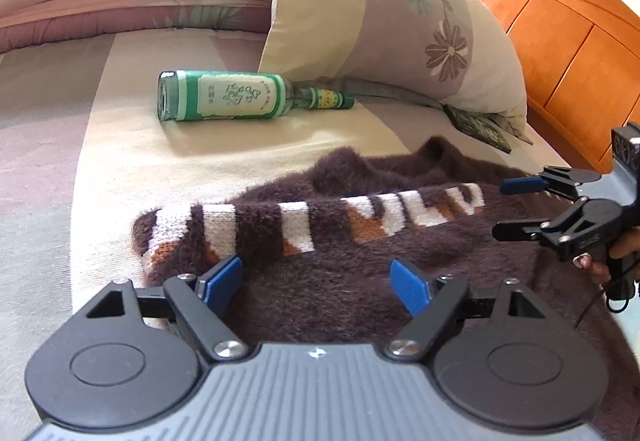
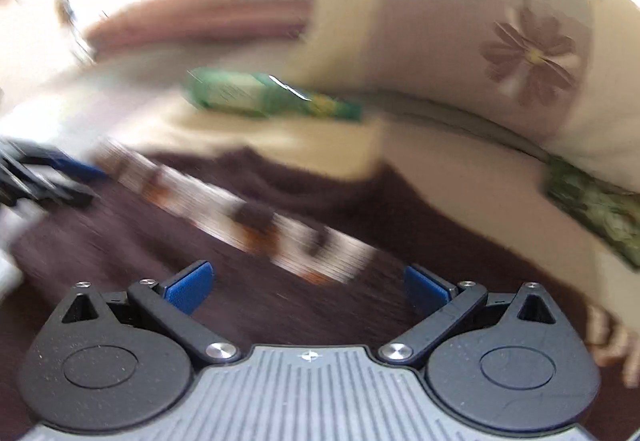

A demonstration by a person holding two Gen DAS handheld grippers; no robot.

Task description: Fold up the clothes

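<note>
Sweater (image 1: 360, 241), soft, fuzzy and limp, lies bunched on the bed (image 1: 120, 161); both left tongs (image 1: 316, 285) and right tongs (image 2: 308, 287) gape empty above it; grip an edge.

Left hand-held gripper (image 1: 316, 283): blue pads wide apart, nothing between them, pointing forward and slightly down. Right hand-held gripper (image 2: 308, 287): blue pads also spread wide, nothing between them; its own view strongly blurred. From left wrist view, right hand-held gripper comes in from right edge, lying sideways, fingers pointing left. Hand (image 1: 612, 255) wraps its handle; fingertips visible.
</note>
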